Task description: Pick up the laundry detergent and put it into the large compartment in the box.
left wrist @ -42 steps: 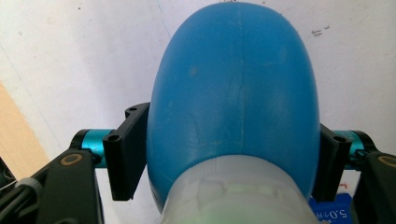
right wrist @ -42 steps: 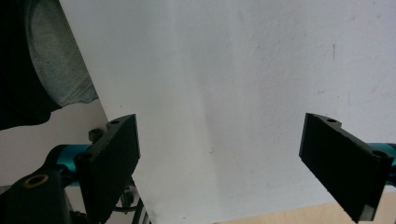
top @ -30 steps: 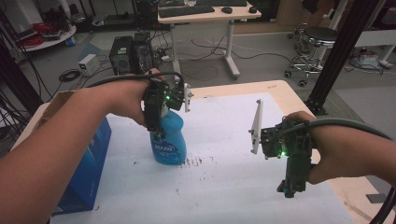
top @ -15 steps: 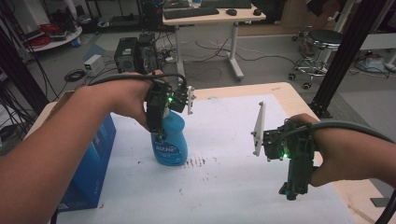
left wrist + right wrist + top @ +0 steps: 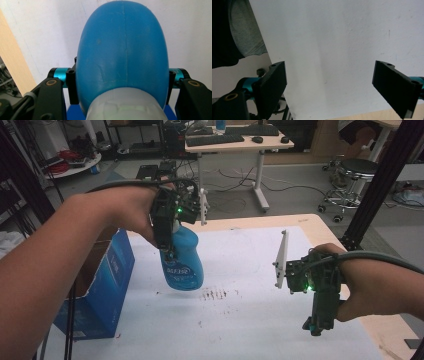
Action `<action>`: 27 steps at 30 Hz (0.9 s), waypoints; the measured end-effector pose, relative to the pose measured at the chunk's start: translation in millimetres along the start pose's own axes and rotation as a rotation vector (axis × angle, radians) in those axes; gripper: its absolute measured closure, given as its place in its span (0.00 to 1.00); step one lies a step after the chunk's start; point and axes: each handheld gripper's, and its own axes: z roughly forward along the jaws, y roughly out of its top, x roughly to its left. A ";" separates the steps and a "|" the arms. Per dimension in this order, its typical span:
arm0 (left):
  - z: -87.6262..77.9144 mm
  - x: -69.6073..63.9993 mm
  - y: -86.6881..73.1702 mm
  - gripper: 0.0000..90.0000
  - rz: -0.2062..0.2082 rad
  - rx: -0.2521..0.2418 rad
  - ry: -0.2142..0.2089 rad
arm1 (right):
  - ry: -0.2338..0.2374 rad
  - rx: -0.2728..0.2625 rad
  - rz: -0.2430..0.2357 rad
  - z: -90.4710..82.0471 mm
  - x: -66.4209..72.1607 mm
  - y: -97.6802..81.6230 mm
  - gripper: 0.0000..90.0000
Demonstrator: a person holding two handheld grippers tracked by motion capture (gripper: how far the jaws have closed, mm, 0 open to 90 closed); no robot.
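The left gripper [image 5: 170, 251] pinches the blue spray bottle [image 5: 182, 261] by its shoulders and has lifted it clear of the white table sheet [image 5: 240, 320] since a second ago; the right gripper [image 5: 314, 326] waits spread, so the pickup looks done

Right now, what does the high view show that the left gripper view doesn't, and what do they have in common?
High view: the right gripper, jaws open with nothing between them, the blue cardboard box at the table's left edge, reddish-brown stains on the white table cover, and the bottle's label. Left gripper view: both black jaws pressed against the bottle's sides and its pale cap close up. Both: the blue bottle clamped in the left gripper, over the white cover.
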 end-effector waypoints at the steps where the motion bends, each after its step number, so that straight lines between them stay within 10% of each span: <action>1: -4.3 -0.9 -2.2 0.43 -0.018 -0.003 -0.003 | 0.001 -0.004 0.009 -1.2 1.4 1.0 0.13; 27: -86.9 -37.7 -53.1 0.43 -0.275 -0.026 -0.011 | -0.032 -0.020 -0.068 -11.1 12.2 15.4 0.13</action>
